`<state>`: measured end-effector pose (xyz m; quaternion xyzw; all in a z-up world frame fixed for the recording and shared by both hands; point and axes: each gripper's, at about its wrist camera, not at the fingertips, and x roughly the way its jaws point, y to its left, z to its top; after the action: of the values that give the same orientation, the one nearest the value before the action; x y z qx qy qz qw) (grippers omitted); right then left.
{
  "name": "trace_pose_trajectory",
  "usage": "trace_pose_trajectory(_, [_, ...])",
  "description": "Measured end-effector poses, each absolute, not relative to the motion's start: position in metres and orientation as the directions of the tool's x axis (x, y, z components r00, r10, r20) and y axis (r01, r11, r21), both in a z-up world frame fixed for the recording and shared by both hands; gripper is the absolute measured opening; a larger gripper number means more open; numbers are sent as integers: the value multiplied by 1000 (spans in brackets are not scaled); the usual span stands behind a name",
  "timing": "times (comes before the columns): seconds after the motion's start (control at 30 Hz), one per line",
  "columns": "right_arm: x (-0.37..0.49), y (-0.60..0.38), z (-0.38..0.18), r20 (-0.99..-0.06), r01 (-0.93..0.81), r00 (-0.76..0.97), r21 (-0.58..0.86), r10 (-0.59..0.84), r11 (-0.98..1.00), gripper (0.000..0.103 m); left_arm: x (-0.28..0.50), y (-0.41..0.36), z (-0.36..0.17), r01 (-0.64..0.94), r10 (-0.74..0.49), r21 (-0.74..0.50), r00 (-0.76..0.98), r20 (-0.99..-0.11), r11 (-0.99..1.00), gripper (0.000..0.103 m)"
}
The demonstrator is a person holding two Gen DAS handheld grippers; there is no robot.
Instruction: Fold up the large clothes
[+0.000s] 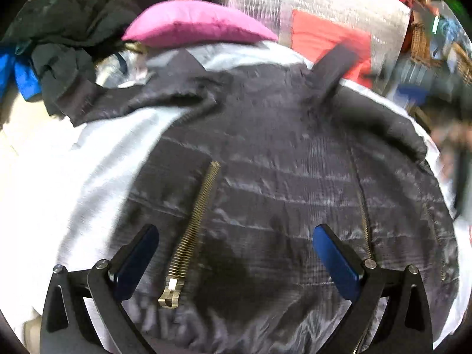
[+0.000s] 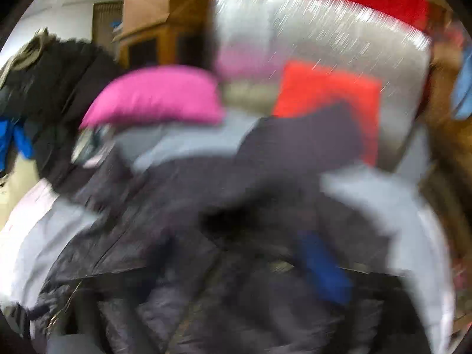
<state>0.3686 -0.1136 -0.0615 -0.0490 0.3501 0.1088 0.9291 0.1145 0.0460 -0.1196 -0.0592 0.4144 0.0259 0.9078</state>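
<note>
A dark jacket [image 1: 265, 153] lies spread over the pale sheet [image 1: 73, 177] (zip [image 1: 191, 230] showing). The left gripper [image 1: 236, 253] hangs over it, jaws wide, gripping nothing; the right gripper [image 2: 321, 268] is too blurred to judge.

Dark quilted jacket [image 1: 265, 153] spread flat on white sheet [image 1: 73, 183], brass zipper [image 1: 191, 230] exposed. Left claw [image 1: 236, 253] above it, jaws wide, nothing between. Pink cushion [image 1: 194, 26] beyond.
</note>
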Motion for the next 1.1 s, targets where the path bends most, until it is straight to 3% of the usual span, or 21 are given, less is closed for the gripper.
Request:
trace_pose_trajectory(0.13, [366,-135,-105,-694,-184,670,188,263,965,100,118,56,-98,-101,-9,-109,691,-723,989,103])
trace_pose_trajectory(0.33, [337,-223,-101,-588,-51,715,496,378,867,100,172,43,-84,-45,-128,-217,685,-718,975,103])
trace_pose_trajectory(0.53, [319,-317,-134,-444,128,732,835,517,535,100,276,33,-104,-83,-256,-369,580,-773,926,103])
trace_pose_trajectory(0.73, [313,-345,-166,-363,172,743,915,562,364,100,345,55,-131,-282,-279,-512,582,-763,811,103])
trace_pose_trajectory(0.83, [317,-352,-175,-328,190,768,937,550,294,100,361,56,-138,-318,-252,-514,597,-761,797,102])
trace_pose_trajectory(0.87, [319,-356,-180,-318,206,779,944,540,257,100,364,55,-141,-327,-248,-511,594,-765,795,98])
trace_pose_trajectory(0.9, [321,-357,-183,-307,220,788,950,534,222,100,368,53,-145,-332,-254,-512,582,-772,792,81])
trace_pose_trajectory(0.93, [327,-356,-187,-295,230,795,955,530,186,99,372,51,-152,-335,-262,-500,554,-790,798,54])
trace_pose_trajectory(1.03, [341,-352,-190,-319,267,797,948,513,175,98,376,48,-152,-316,-252,-469,537,-805,825,32])
trace_pose_trajectory(1.07, [345,-351,-191,-334,281,793,942,509,182,84,376,45,-148,-292,-241,-451,544,-804,843,27])
trace_pose_trajectory(1.1, [349,-351,-191,-361,301,783,933,507,199,39,372,40,-139,-259,-231,-432,559,-796,864,21])
